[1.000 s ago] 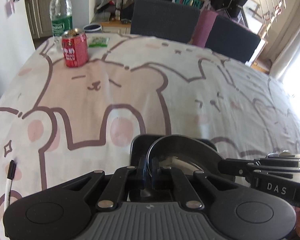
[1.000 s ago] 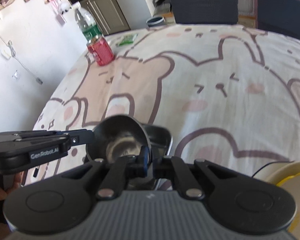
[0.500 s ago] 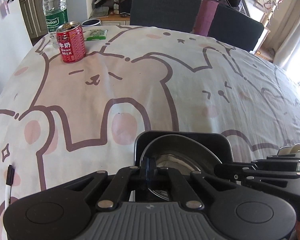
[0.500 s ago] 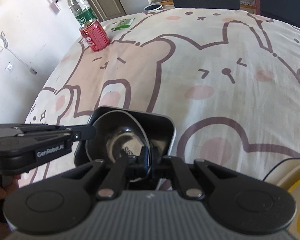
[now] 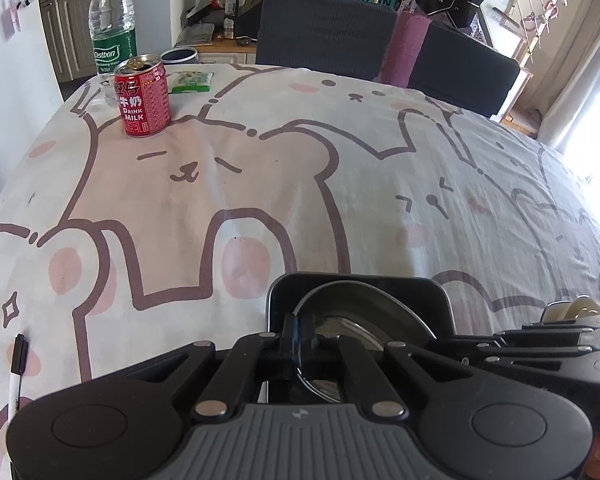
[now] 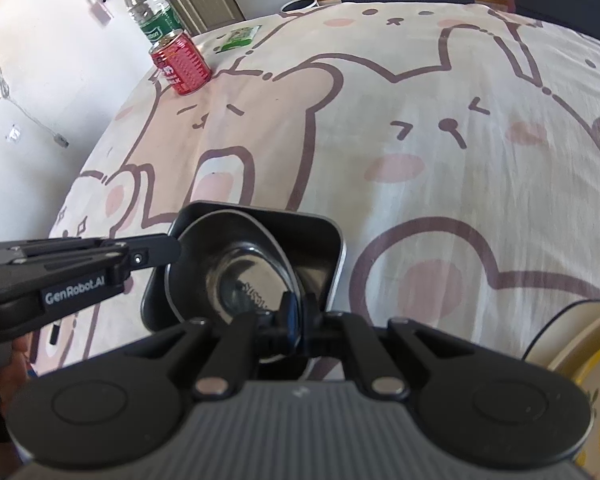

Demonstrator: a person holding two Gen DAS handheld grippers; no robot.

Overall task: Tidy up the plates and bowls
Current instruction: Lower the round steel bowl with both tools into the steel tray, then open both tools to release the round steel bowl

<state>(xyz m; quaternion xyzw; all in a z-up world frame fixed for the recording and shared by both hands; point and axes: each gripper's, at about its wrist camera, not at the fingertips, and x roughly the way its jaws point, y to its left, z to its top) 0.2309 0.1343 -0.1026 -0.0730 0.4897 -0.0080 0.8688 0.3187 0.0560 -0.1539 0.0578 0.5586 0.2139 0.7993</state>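
A steel bowl (image 5: 352,308) rests inside a black square dish (image 5: 364,282) near the front of the table. My left gripper (image 5: 300,344) is shut on the bowl's left rim. In the left wrist view my right gripper (image 5: 452,346) comes in from the right to the opposite rim. The right wrist view shows the same steel bowl (image 6: 236,268) in the black dish (image 6: 328,240). There my right gripper (image 6: 296,320) is shut on the near rim, and my left gripper (image 6: 168,250) reaches the far-left rim.
A red milk can (image 5: 142,96), a water bottle (image 5: 114,28) and a green packet (image 5: 190,80) stand at the far left. A pen (image 5: 18,364) lies near the left edge. Two dark chairs (image 5: 324,28) line the far side. A yellow-rimmed plate (image 6: 572,344) sits at the near right.
The steel bowl has come down from a tilt above the black dish and now lies inside it. Both grippers stay shut on its rim.
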